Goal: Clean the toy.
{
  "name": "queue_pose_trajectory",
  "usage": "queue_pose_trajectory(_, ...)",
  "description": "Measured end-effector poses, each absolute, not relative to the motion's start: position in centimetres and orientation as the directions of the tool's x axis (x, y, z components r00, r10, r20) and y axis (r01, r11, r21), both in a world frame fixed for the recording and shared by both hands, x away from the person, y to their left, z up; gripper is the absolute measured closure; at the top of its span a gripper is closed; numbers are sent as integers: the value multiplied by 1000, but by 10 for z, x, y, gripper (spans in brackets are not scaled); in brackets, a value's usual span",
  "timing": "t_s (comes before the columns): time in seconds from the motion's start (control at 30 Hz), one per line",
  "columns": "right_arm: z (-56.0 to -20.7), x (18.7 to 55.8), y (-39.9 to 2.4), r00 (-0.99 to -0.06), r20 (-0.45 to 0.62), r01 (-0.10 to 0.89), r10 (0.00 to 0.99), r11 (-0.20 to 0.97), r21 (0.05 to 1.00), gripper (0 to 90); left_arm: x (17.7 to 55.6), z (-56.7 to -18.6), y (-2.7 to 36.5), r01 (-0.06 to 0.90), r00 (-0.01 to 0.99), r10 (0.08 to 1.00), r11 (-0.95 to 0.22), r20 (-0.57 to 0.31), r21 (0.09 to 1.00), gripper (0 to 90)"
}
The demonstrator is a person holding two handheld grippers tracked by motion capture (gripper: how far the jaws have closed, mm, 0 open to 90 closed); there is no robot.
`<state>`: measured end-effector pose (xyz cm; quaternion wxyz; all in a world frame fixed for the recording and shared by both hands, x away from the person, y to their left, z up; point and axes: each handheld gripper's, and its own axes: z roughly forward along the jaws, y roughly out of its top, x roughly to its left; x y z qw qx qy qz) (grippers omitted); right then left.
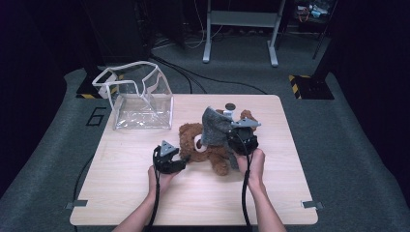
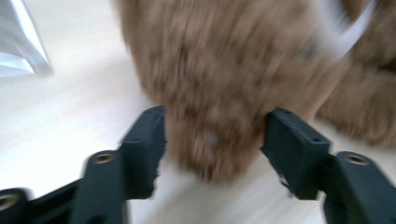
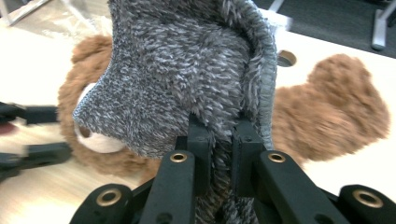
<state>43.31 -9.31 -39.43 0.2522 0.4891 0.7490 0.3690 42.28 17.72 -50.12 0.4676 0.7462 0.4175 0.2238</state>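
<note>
A brown teddy bear (image 1: pixel 191 137) lies on its back in the middle of the wooden table (image 1: pixel 193 193). My right gripper (image 1: pixel 237 137) is shut on a grey fuzzy knit garment (image 1: pixel 215 126) and holds it up over the bear's body. In the right gripper view the garment (image 3: pixel 187 70) is pinched between the jaws of the right gripper (image 3: pixel 222 128), with the bear (image 3: pixel 336 102) behind it. My left gripper (image 1: pixel 183 162) is at the bear's left side. In the left gripper view, the left gripper (image 2: pixel 212 126) is open around a furry part of the bear (image 2: pixel 224 60), with its pads apart from the fur.
A clear plastic bag (image 1: pixel 142 104) with a white rim stands open at the table's back left. A small dark round thing (image 1: pixel 230 106) sits behind the bear. Bare table lies in front of my hands. Metal frame legs (image 1: pixel 208 48) stand on the floor beyond.
</note>
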Motion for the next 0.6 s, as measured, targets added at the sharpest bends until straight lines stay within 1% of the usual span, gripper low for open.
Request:
queue_pose_trajectory(0.1,-394,434,-100,-381,-16,548,924,239,801,811,420,-483,163,333,561,828,-234,8,913,306)
queue_pose_trajectory(0.17,-394,434,-101,-373,-15,551,928,234,801,811,422,-476,150,314,578,815,-260,33,913,286)
queue_pose_trajectory(0.23,-395,435,-101,-372,-15,553,928,235,799,811,427,-474,140,302,585,808,-292,66,907,275)
queue_pose_trajectory(0.33,-395,436,-101,-369,-25,554,929,241,797,811,437,-476,129,324,572,815,-327,91,888,263)
queue_pose_trajectory(0.4,-395,436,-102,-368,-37,551,929,250,796,811,444,-478,127,337,565,818,-348,108,875,287)
queue_pose_trajectory(0.43,-394,435,-103,-361,-35,555,932,245,795,811,447,-480,127,344,560,823,-336,96,877,316)
queue_pose_trajectory(0.47,-394,435,-104,-359,-38,552,933,245,797,812,451,-480,128,358,562,822,-339,89,870,362)
queue_pose_trajectory(0.6,-391,434,-111,-336,-41,551,941,232,802,811,463,-480,133,400,570,822,-290,12,869,495)
